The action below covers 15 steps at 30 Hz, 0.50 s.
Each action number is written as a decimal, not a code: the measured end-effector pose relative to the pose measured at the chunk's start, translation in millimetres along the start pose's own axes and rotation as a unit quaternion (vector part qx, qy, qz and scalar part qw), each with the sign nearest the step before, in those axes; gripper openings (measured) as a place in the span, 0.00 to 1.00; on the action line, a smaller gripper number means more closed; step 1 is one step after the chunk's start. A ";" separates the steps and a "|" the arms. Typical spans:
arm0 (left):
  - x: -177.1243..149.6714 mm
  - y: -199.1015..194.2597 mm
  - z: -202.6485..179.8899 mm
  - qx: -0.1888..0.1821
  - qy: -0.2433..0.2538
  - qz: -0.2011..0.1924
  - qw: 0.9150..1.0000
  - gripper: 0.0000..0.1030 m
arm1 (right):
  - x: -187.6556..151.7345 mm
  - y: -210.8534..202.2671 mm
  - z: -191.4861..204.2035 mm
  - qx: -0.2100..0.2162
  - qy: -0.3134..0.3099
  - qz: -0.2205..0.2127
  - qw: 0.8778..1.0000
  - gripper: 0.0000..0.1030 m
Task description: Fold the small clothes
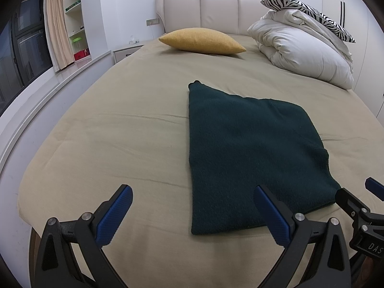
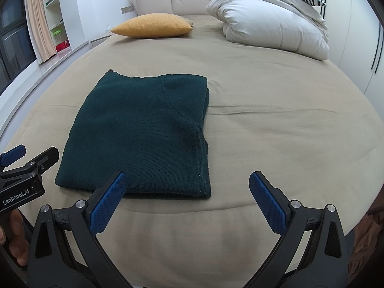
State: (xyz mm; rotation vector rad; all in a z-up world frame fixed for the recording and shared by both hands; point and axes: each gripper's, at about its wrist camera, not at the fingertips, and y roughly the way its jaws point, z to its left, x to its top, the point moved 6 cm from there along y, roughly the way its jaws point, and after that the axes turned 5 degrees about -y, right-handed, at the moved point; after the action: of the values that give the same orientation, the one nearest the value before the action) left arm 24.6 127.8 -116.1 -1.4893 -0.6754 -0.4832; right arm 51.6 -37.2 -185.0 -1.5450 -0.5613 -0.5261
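Both hand-held grippers, left (image 1: 192, 212) and right (image 2: 187, 199), gape wide, holding nothing; dark green knitted sweater (image 2: 141, 129) lies folded on beige bed (image 2: 276, 132); pinch both near corners evenly.

Count: 1 folded sweater (image 2: 139, 132), 1 yellow cushion (image 2: 153, 25), 1 zebra pillow (image 1: 309, 14), 1 duvet (image 2: 271, 26), 1 bed (image 2: 276, 129), 2 grippers: left (image 1: 193, 210), right (image 2: 188, 196).

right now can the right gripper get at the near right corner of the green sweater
Probably yes. The right gripper hangs open just short of the folded green sweater, whose near right corner lies flat on the bedspread between its fingers' line, nothing on top. The left gripper sits off to the side, clear of it.
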 end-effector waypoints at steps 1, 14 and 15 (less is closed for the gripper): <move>-1.3 0.2 0.7 0.001 0.000 0.001 1.000 1.00 | 0.3 -0.6 0.7 0.000 0.000 0.000 1.000 1.00; -2.6 2.4 5.7 0.001 -0.001 0.005 1.000 1.00 | -4.3 0.6 1.0 0.004 0.001 0.003 1.000 1.00; -2.1 2.7 6.0 0.001 0.000 0.005 1.000 1.00 | -4.3 0.2 1.4 0.004 0.002 0.003 1.000 1.00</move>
State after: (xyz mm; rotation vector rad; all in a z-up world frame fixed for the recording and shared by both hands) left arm 24.2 133.7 -119.8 -1.4899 -0.6678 -0.4745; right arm 48.4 -35.9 -188.0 -1.5370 -0.5557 -0.5211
